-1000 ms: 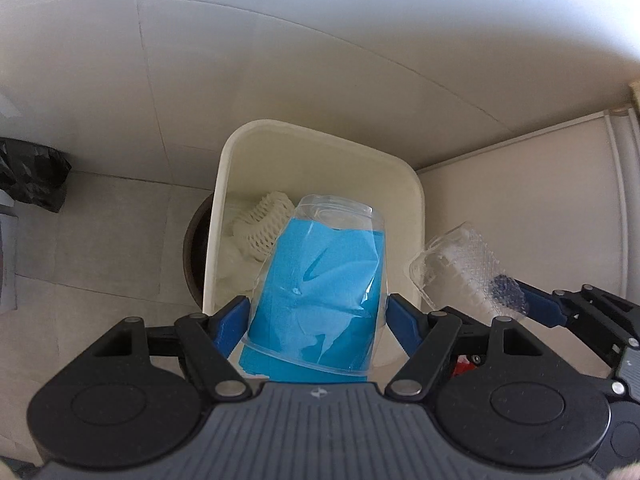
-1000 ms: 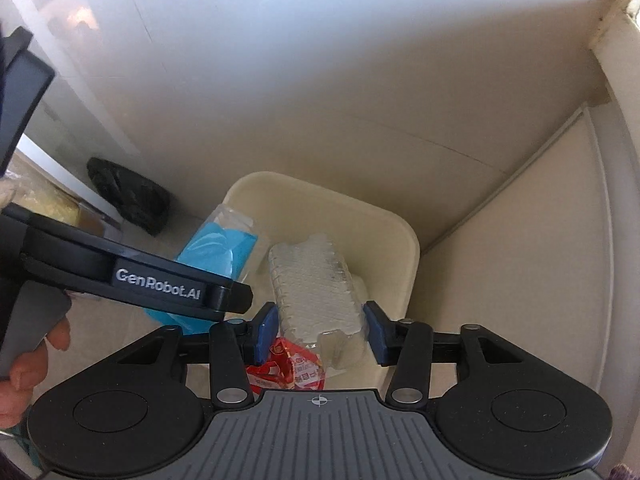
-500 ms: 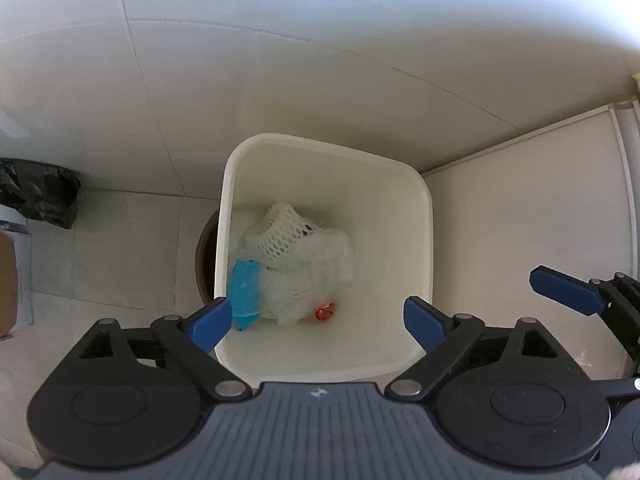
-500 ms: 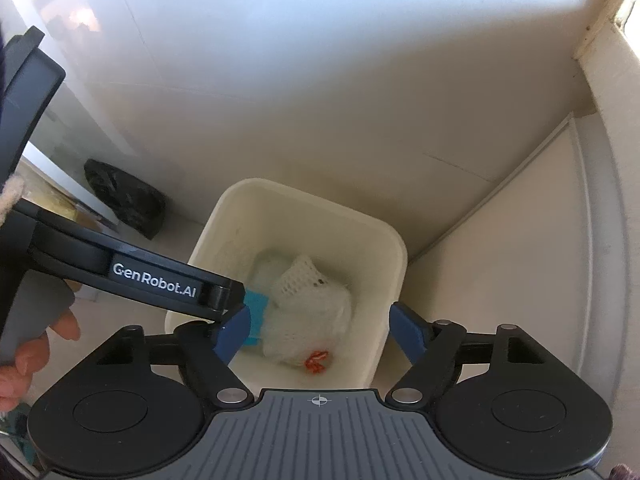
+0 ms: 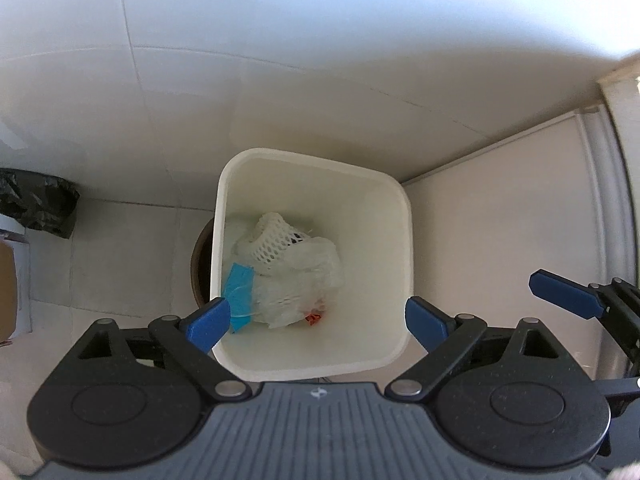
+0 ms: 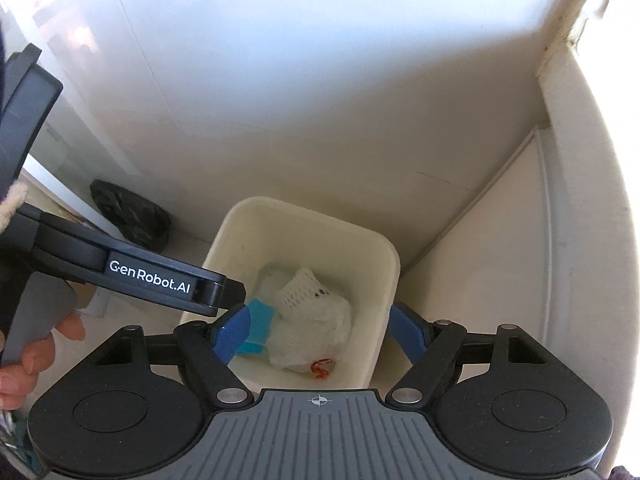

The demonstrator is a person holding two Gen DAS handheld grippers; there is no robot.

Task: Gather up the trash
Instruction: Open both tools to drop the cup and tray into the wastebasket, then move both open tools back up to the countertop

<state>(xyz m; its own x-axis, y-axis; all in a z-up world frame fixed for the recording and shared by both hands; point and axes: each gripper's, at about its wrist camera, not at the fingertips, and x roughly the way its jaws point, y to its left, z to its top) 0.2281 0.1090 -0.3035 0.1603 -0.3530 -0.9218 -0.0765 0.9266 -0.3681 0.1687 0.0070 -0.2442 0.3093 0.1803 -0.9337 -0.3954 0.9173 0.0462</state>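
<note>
A white bin (image 5: 312, 168) stands on the floor in the corner, straight below both grippers. Inside it lie a clear pack with blue filling (image 5: 240, 288), a white foam net (image 5: 276, 240), crumpled clear plastic (image 5: 308, 276) and a small red wrapper (image 5: 314, 316). My left gripper (image 5: 318, 320) hangs open above the bin's near rim with nothing between its fingers. My right gripper (image 6: 320, 330) is open and empty too, over the same bin (image 6: 304, 210). One of the right gripper's blue fingers (image 5: 564, 294) shows at the right of the left wrist view.
A black bag (image 5: 40, 208) lies on the floor to the left of the bin. A brown round object (image 5: 202, 268) sits against the bin's left side. White walls meet behind the bin. A hand (image 6: 24, 360) holds the left gripper's handle.
Both grippers opened. The blue pack left the left gripper and the clear bumpy tray left the right one; both now lie in the bin. The bin looks a little farther below.
</note>
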